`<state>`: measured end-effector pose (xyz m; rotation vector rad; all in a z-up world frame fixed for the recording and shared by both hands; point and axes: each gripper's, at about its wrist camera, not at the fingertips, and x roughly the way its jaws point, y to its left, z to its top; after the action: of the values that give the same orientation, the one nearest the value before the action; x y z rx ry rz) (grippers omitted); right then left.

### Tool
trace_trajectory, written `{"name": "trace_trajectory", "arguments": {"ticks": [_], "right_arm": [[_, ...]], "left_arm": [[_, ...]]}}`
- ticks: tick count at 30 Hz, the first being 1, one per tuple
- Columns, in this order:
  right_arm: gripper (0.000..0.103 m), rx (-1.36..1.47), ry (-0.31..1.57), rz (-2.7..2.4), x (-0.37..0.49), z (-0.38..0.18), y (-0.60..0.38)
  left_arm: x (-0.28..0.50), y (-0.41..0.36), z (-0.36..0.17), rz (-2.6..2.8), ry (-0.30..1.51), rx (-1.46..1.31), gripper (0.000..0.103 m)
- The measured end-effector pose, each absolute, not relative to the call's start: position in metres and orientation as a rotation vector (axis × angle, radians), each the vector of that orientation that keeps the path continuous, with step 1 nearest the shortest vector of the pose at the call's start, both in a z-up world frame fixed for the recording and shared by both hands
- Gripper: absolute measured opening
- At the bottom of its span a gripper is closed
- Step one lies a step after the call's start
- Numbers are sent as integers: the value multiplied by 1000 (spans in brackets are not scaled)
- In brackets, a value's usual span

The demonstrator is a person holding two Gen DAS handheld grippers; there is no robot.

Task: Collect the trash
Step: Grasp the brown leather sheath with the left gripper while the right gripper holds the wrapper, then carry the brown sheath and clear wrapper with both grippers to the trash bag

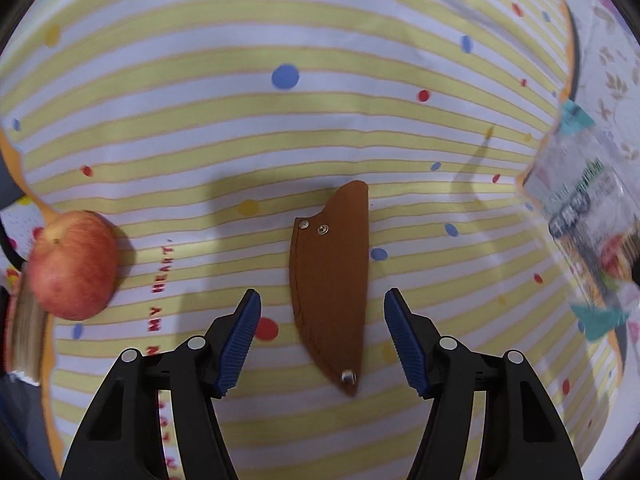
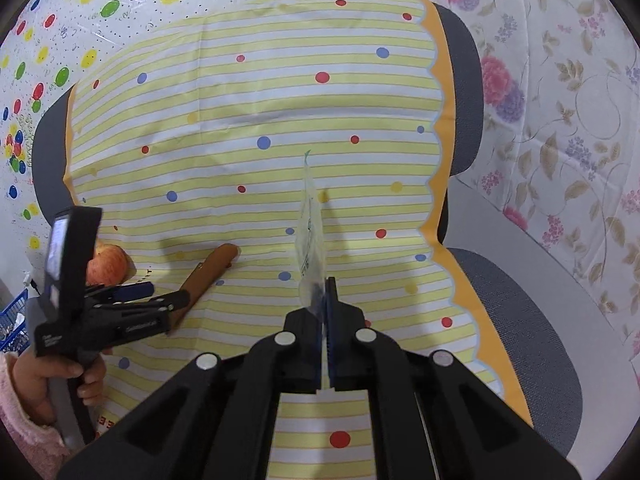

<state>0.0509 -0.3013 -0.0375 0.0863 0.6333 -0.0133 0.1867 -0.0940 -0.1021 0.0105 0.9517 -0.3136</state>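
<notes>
My right gripper is shut on a clear plastic wrapper, held edge-on above the striped cloth. The same wrapper shows blurred at the right edge of the left wrist view. My left gripper is open, its blue pads either side of a brown leather knife sheath lying on the cloth. The sheath also shows in the right wrist view, with the left gripper over its near end.
A red apple lies left of the sheath, also visible in the right wrist view. The yellow striped cloth has orange scalloped edges. A grey chair stands at right. A blue basket is at far left.
</notes>
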Motion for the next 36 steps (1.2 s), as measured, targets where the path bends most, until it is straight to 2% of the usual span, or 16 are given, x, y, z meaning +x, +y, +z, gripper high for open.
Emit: {"name": "trace_trajectory", "arguments": {"ticks": [8,10,12,22,36], "right_arm": [[2,107,655,-9,56,-45,-302],[2,115,663,0,56,-47,-302],[2,120,667,3,54,-47,-302],[2,122,655,-20,18,-33,-303],[2,135,660,-33,-51,-27,-297]], "left_arm": [[206,-100,-115,-351,1026,-25,64],[208,-101,-115,-389,1029,-40,48],[208,-103,-114,-395,1020,-39,46],[102,-92,-49,-399,768,29,45],[-13,-86,-17,-368,687,55,45]]}}
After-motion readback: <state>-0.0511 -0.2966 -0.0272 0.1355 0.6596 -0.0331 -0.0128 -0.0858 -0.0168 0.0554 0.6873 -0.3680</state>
